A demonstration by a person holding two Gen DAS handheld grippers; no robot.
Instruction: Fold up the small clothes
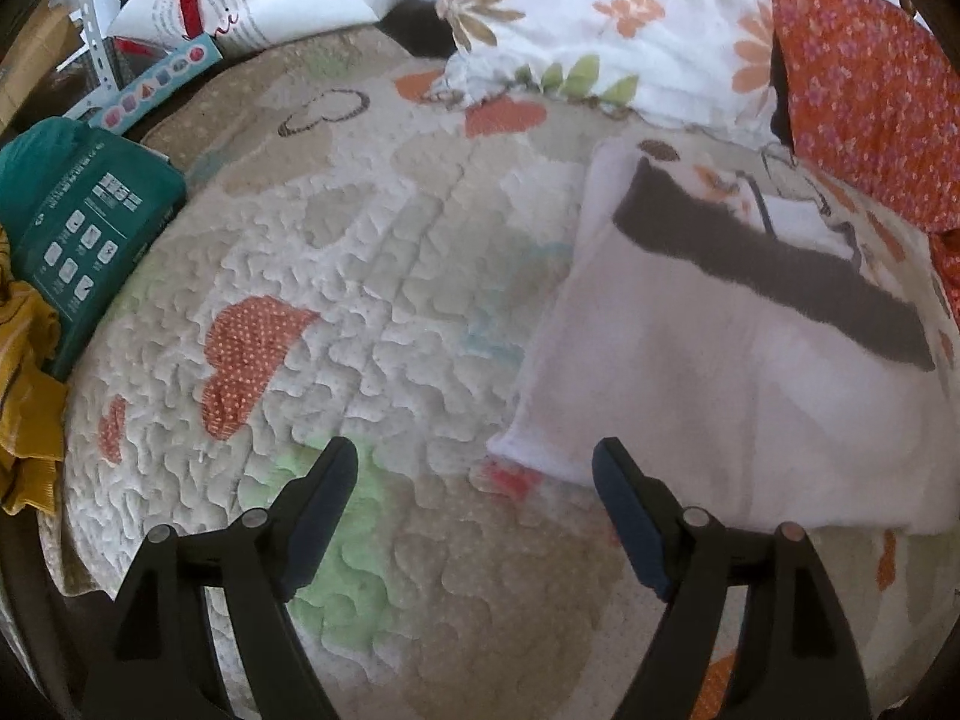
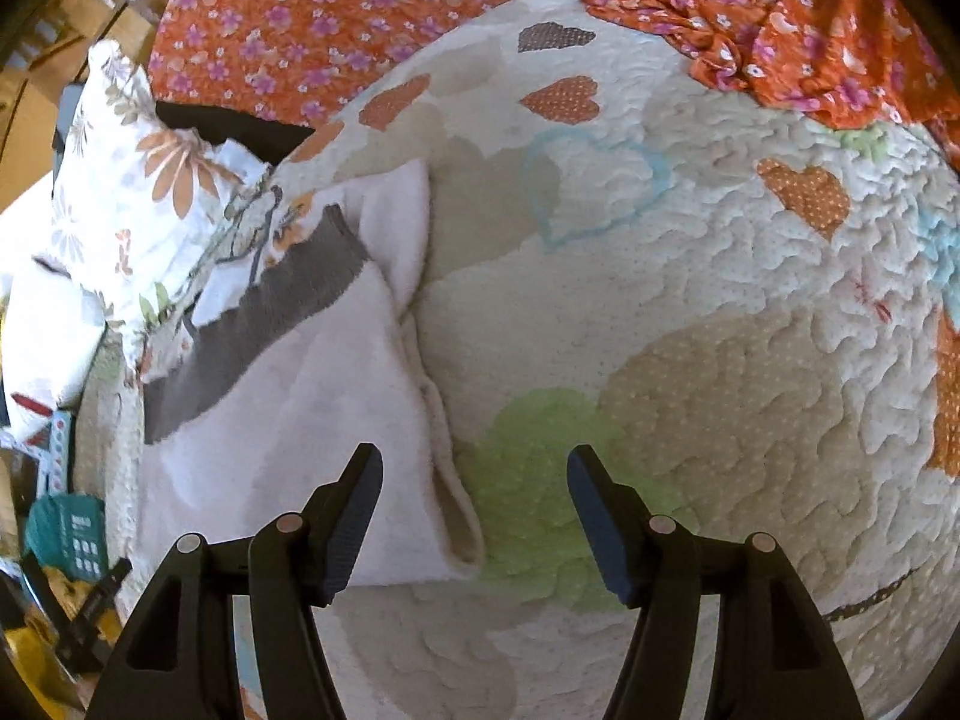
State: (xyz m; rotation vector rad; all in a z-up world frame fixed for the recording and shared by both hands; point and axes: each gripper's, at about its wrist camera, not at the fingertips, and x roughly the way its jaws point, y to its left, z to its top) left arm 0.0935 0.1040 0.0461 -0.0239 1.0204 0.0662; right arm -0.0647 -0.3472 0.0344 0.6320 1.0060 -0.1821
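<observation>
The left claw (image 1: 474, 462) hangs just above the quilted bedspread (image 1: 372, 276), angled down toward it, its 2 fingers spread wide with nothing between them. The white garment with a dark grey band (image 1: 720, 348) lies folded on the bedspread ahead and to the right of this claw, its near corner just beside the right finger (image 1: 624, 504) (whether they touch cannot be told). Far to the claw's left sit a teal package (image 1: 84, 222) and some mustard-yellow cloth (image 1: 24, 396); ahead are a white floral pillow (image 1: 600, 24) and an orange floral fabric (image 1: 870, 102). The right claw (image 2: 474, 468) is likewise tilted down over the bedspread (image 2: 720, 312), fingers parted and gripping nothing. From here the garment (image 2: 300, 396) lies ahead and left, its folded near edge reaching into the gap between the fingers, close to the left finger (image 2: 360, 498). The orange fabric (image 2: 360, 12) lies beyond.
</observation>
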